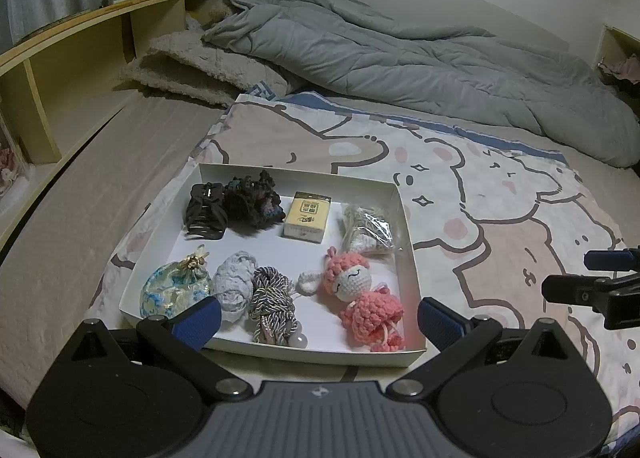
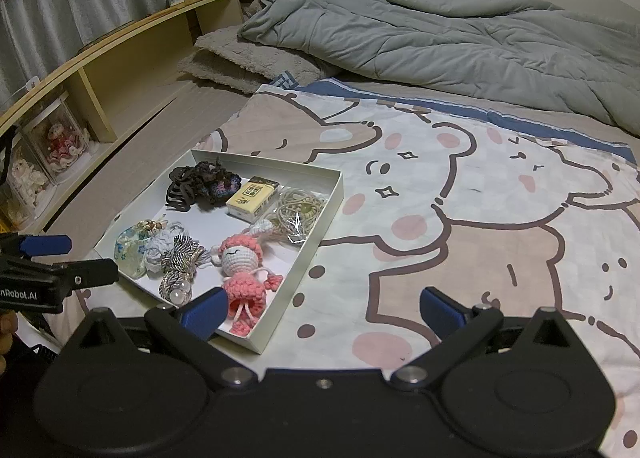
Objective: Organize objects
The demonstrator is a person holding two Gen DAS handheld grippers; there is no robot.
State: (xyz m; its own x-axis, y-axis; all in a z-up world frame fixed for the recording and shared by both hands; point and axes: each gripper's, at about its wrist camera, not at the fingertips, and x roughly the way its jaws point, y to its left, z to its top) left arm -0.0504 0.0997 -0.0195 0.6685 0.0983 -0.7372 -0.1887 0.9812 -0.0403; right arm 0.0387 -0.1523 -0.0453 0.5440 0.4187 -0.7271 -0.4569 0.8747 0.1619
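Bed sheet, white tray just ahead of left gripper, both grippers gaping, empty

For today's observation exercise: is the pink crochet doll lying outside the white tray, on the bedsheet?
No, the pink crochet doll lies inside the white tray, near its front right corner.
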